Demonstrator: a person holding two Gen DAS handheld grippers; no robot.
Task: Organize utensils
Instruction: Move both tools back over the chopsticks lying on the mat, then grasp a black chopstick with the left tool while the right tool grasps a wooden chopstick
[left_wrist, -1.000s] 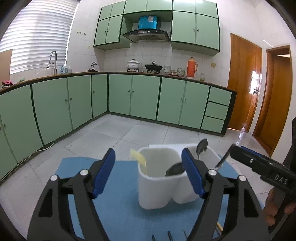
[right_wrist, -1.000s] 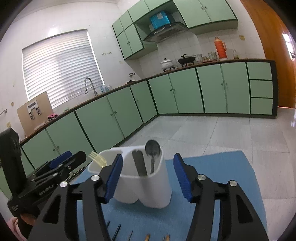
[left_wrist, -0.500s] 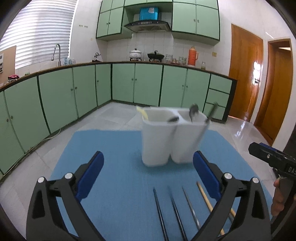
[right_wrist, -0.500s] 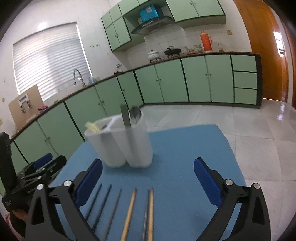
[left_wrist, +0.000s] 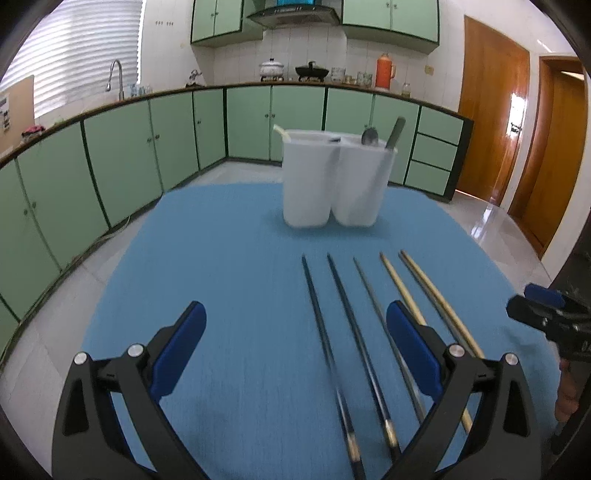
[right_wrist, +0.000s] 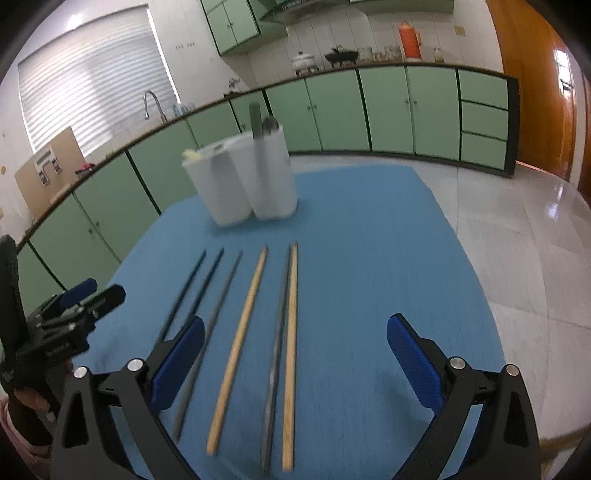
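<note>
A green-cabinet kitchen; on the blue cloth worktop (left_wrist: 229, 280) lie loose chopsticks (right_wrist: 236, 343) before a white two-compartment plastic utensil holder (left_wrist: 334, 181). Left gripper (left_wrist: 295, 354) and right gripper (right_wrist: 295, 362) jaws gape wide, empty.

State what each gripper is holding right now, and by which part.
Nothing is held. The left gripper and the right gripper both stand open and empty above the chopsticks lying on the blue mat.

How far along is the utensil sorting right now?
Done: a spoon and a dark handle stand in the white holder. In hand: nothing; left gripper and right gripper are open and empty. Left: six chopsticks lie loose on the blue mat, in front of the holder.
</note>
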